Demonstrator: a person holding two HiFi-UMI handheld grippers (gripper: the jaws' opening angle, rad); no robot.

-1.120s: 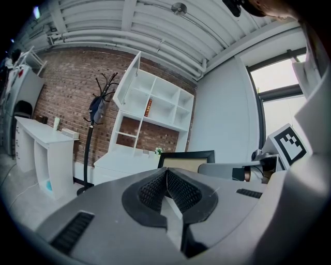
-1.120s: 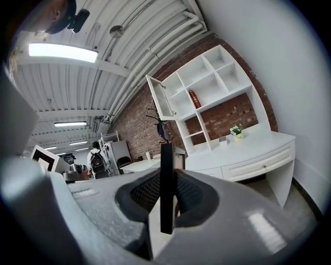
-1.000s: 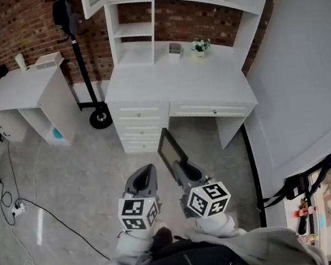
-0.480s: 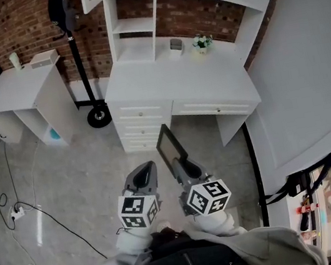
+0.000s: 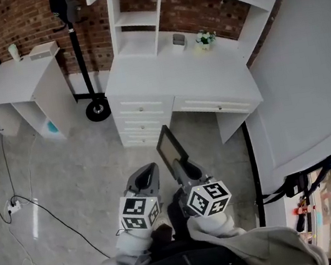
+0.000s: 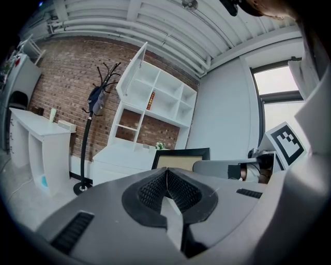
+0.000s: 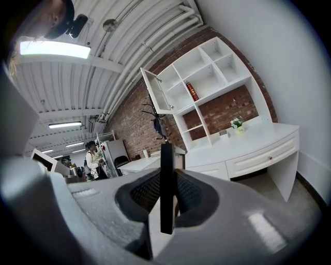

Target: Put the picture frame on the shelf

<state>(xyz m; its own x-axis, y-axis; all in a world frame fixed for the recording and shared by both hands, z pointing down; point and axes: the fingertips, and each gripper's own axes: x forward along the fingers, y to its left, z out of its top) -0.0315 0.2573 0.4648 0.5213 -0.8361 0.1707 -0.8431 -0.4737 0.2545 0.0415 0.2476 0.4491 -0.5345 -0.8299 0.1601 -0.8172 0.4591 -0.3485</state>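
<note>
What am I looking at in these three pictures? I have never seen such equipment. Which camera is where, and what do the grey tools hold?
There is no robot: a person holds a grey two-jaw gripper in each hand. The marker cubes are parts of the grippers. One picture comes from a camera on the person's head, looking steeply down; the other two come from cameras riding on each gripper, looking along its jaws. The right gripper is shut on the edge of a black picture frame. The left gripper is shut and empty. Ahead stands a white desk with a shelf unit above it; a small potted plant sits on the desk.
</note>
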